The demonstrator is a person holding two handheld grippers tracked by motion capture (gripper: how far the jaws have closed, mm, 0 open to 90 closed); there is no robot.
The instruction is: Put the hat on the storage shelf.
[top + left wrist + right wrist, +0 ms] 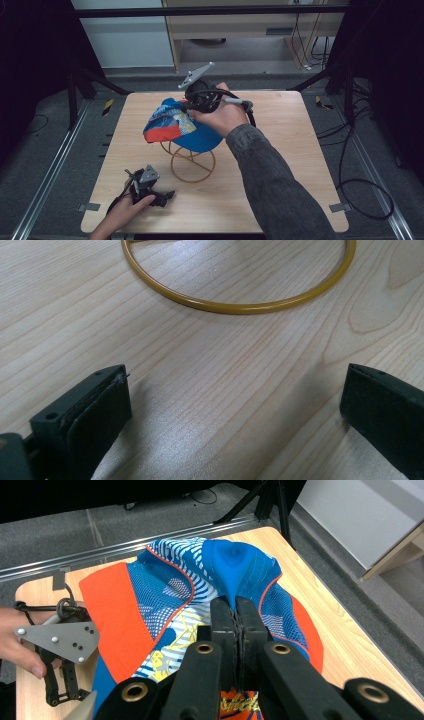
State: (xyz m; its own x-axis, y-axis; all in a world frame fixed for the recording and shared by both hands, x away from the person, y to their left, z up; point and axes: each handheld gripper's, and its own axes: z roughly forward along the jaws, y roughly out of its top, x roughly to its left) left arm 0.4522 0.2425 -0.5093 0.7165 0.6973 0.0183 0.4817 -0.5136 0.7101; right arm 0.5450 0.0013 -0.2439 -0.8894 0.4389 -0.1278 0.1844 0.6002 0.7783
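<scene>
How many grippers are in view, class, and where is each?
2. The left gripper rests on the table near its front left, fingers open, beside the wire stand. The right gripper is above the stand, pinching the cap.

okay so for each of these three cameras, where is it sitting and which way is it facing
High view: above the person's side, looking forward and down at the table; both forearms enter from below.
Left gripper view: low over the wood, facing the wire stand; open jaws.
Right gripper view: above the cap, jaws shut on its fabric.
Shared: high and right gripper views both show the cap and left gripper.
</scene>
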